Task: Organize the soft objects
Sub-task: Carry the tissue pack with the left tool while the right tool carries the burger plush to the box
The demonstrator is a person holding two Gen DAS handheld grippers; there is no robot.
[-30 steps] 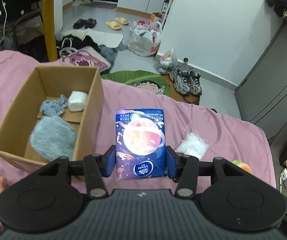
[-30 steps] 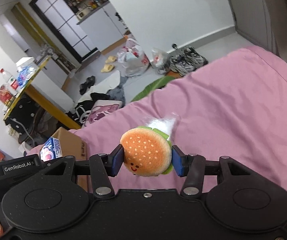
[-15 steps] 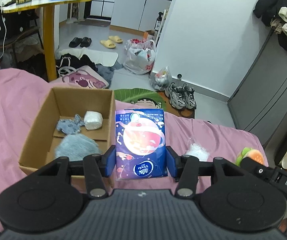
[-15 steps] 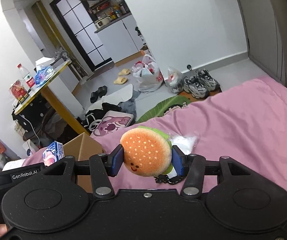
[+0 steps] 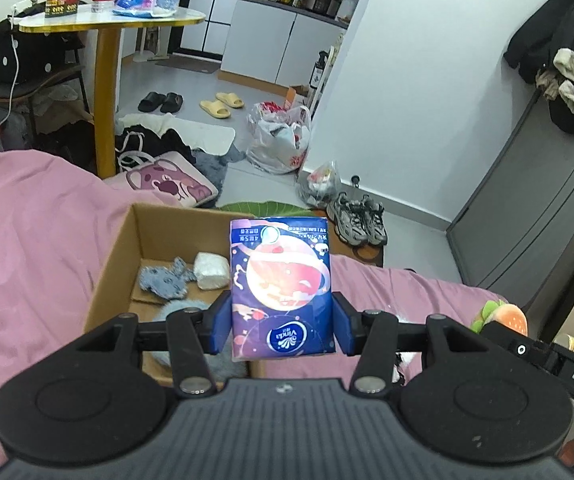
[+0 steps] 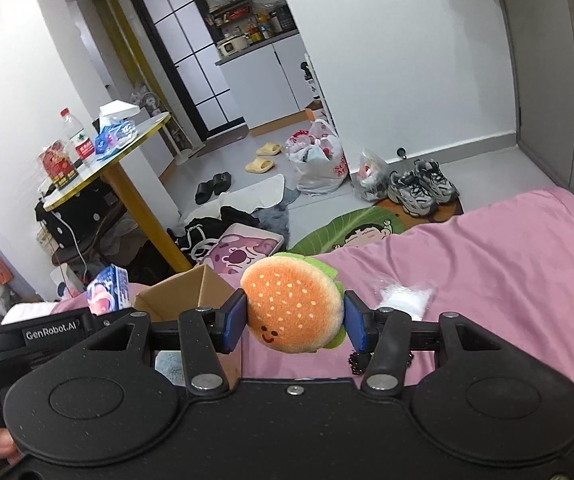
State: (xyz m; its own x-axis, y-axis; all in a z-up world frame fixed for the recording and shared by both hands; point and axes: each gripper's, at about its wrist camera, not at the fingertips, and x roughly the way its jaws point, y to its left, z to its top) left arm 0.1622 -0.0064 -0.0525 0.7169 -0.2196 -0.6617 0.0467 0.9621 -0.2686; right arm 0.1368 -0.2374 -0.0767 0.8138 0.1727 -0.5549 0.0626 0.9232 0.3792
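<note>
My left gripper (image 5: 281,328) is shut on a purple tissue pack (image 5: 281,288) and holds it above the right wall of the open cardboard box (image 5: 117,256) on the pink bed. In the box lie a small blue knit piece (image 5: 163,280), a white wrapped bundle (image 5: 211,270) and a grey fluffy piece (image 5: 185,308). My right gripper (image 6: 293,322) is shut on a plush burger (image 6: 293,308), held above the bed just right of the box (image 6: 185,292). The burger also shows in the left wrist view (image 5: 503,316). The tissue pack also shows in the right wrist view (image 6: 107,290).
A clear bag with white filling (image 6: 405,296) lies on the pink bedcover (image 6: 507,264) right of the burger. Beyond the bed edge are a yellow-legged table (image 5: 107,92), a pink cushion (image 5: 167,182), shoes (image 5: 357,220) and bags on the floor. A grey wardrobe (image 5: 535,216) stands at right.
Both grippers have risen and tilted up, so more of the room shows. The tissue pack has moved left to above the box's right wall. The burger has come closer to the box.
</note>
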